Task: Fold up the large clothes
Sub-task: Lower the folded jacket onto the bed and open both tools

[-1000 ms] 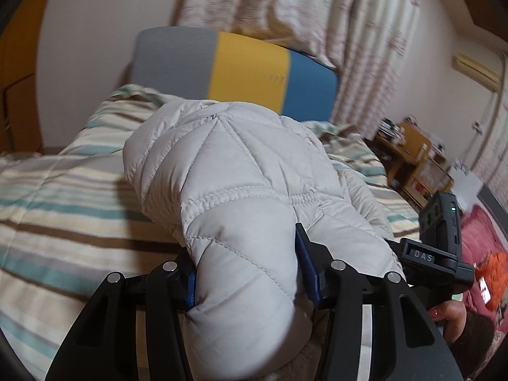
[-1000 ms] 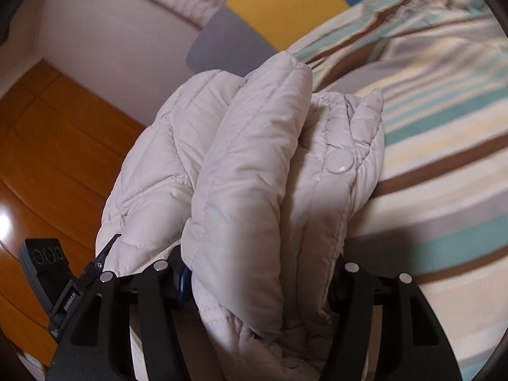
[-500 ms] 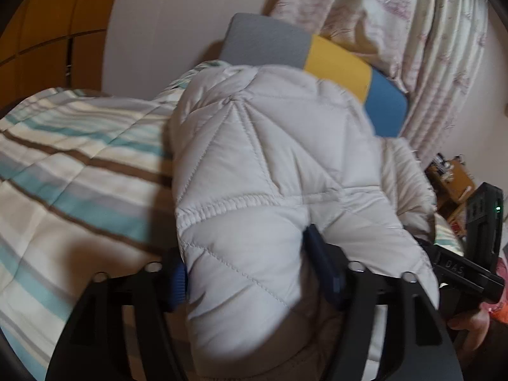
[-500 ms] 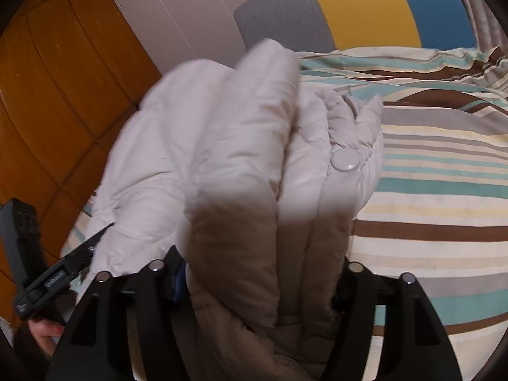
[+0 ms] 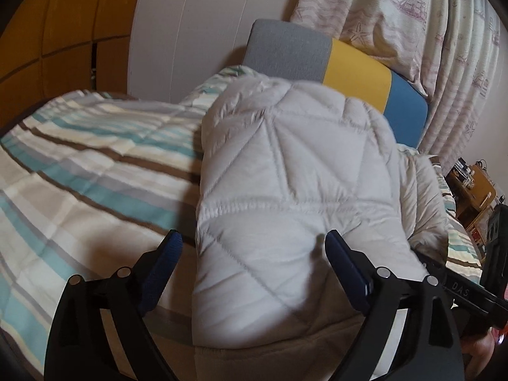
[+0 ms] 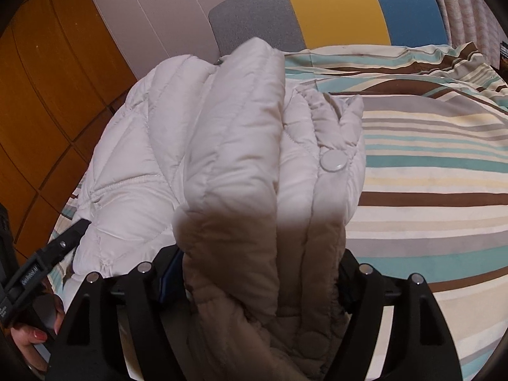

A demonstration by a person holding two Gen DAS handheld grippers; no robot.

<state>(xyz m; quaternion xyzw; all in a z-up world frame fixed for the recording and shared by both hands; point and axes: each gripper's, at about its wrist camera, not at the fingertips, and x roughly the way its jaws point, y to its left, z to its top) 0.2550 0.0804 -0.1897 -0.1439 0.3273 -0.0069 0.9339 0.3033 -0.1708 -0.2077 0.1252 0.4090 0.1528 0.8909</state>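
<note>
A pale grey quilted puffer jacket (image 5: 285,165) lies folded in a thick bundle on the striped bed cover (image 5: 79,158). My left gripper (image 5: 250,238) straddles its near end, and its jaws are opening. The left pad stands clear of the fabric and the right pad sits at its edge. In the right wrist view the bundled jacket (image 6: 222,127), with a round snap button (image 6: 331,161), fills my right gripper (image 6: 258,263). Those jaws are also opening, though the puffy fabric still touches both pads. Each gripper shows at the edge of the other's view.
A grey, yellow and blue headboard cushion (image 5: 349,63) stands at the bed's far end under patterned curtains (image 5: 412,16). Wooden wardrobe doors (image 6: 38,95) are on the left. A wooden shelf (image 5: 476,187) stands right of the bed. The striped cover (image 6: 428,158) stretches right of the jacket.
Both grippers swung across the bed with the jacket and brought it down onto the cover. The left jaws spread off the fabric; the right jaws widened around the bundle.
</note>
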